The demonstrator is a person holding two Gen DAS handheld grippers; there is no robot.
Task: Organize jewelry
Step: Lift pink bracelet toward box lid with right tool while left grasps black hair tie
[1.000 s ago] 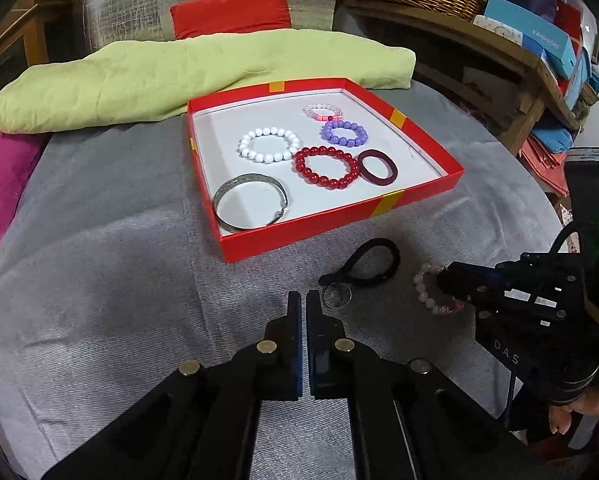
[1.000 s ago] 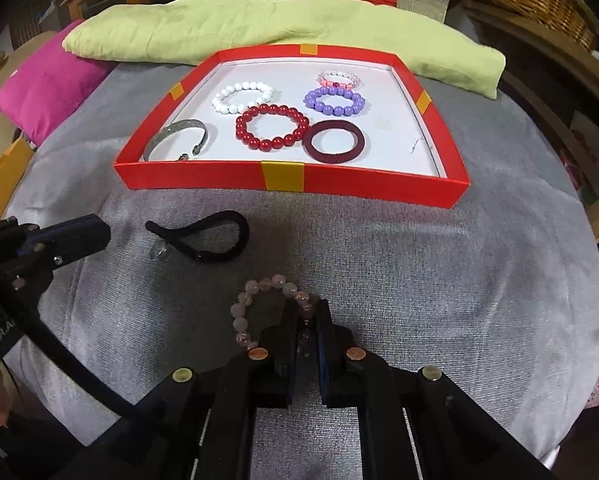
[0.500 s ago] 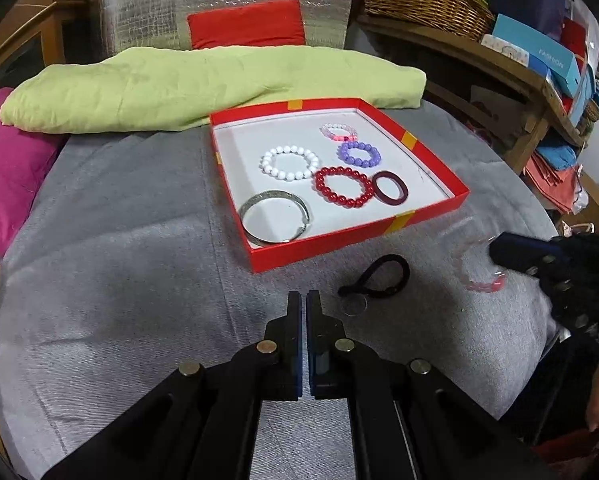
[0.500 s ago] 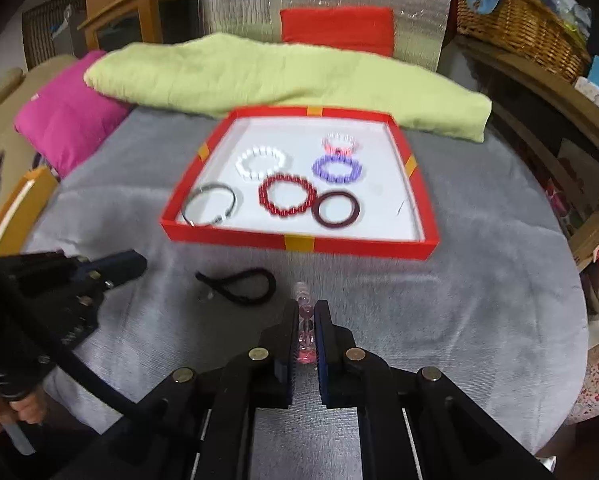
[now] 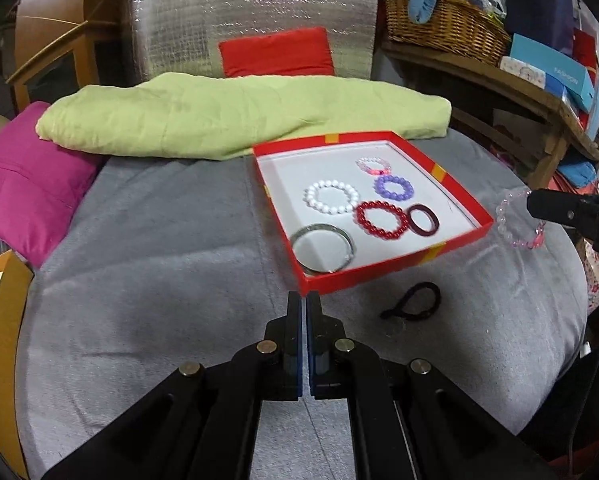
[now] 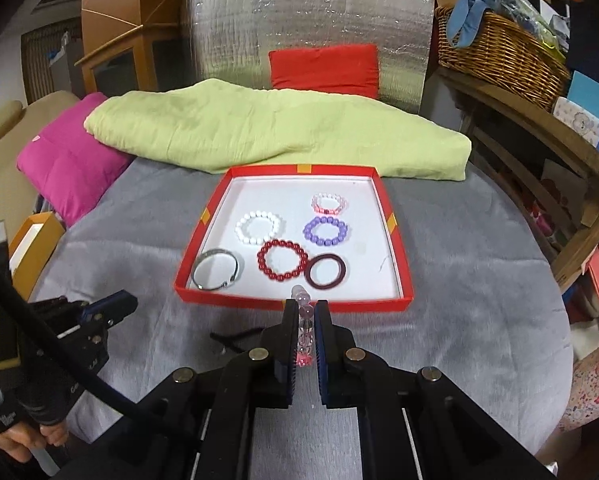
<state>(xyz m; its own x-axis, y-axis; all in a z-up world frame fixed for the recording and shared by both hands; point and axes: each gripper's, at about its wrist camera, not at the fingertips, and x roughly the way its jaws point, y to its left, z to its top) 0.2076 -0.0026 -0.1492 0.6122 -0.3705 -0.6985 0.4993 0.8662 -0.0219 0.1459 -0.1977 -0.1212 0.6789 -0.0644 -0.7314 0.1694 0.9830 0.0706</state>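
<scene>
Translucent pink round-beaded bracelet

Right claw clamped on a pale pink bead bracelet, held edge-on between the pads above the grey-covered tabletop. Just beyond, a red tray holds six pieces: silver bangle, white bead bracelet, red bead bracelet, dark maroon ring, purple bead bracelet, pink-clear bracelet. Black hair tie lies near, partly hidden. Left claw low left, jaws together, empty.
</scene>
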